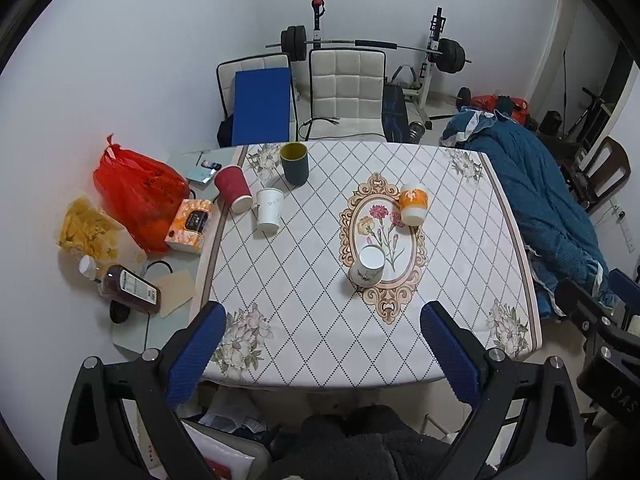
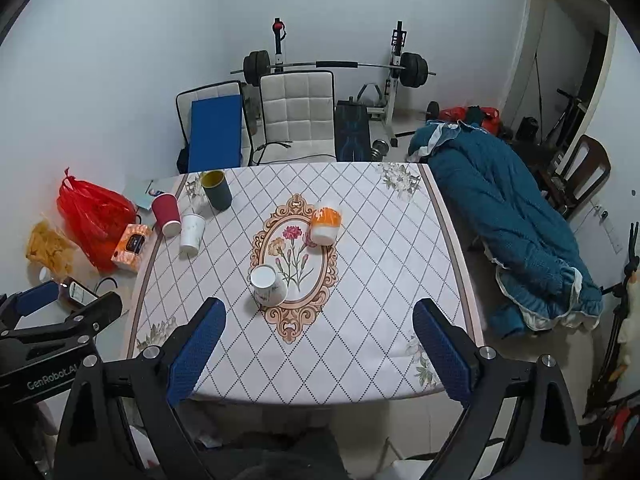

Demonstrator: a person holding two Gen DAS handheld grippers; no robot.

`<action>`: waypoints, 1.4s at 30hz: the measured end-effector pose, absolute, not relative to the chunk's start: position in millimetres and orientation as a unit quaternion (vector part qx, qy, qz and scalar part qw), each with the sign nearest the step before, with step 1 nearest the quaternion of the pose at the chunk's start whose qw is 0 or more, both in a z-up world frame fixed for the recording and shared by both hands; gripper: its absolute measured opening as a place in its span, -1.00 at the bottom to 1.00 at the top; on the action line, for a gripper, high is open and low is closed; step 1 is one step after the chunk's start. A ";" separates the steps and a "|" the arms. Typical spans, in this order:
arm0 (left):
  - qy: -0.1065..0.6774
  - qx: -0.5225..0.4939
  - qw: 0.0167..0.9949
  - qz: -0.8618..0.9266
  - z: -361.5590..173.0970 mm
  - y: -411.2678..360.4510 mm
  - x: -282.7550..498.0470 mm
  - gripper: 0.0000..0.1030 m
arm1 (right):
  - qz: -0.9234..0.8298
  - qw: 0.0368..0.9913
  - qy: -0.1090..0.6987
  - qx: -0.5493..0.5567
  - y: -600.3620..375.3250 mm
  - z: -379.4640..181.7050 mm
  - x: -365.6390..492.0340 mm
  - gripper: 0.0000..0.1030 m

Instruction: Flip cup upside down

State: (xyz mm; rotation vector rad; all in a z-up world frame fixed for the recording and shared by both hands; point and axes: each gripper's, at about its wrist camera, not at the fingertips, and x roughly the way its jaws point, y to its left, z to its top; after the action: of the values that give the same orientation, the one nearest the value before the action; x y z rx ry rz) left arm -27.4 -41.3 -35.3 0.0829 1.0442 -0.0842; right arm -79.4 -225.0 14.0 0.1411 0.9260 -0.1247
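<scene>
My left gripper [image 1: 320, 344] and right gripper [image 2: 318, 344] hung above the near edge of the surface [image 2: 380, 280], jaws spread wide and holding nothing. The white cup [image 1: 368, 266] stood bottom up on the flower medallion, well ahead of both jaws, touching neither; the orange cup [image 1: 413, 203] stood beyond it.
</scene>
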 end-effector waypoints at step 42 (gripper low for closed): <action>0.500 0.032 0.865 -0.023 -20.7 -34.3 -39.7 0.93 | -0.034 0.884 0.463 0.059 -227.9 22.6 -75.7 0.88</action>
State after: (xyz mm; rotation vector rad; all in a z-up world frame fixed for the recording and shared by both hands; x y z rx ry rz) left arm -39.7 -34.3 -20.7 0.0672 1.0478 -0.0491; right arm -75.7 -227.9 22.6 0.1223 0.9631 -0.0699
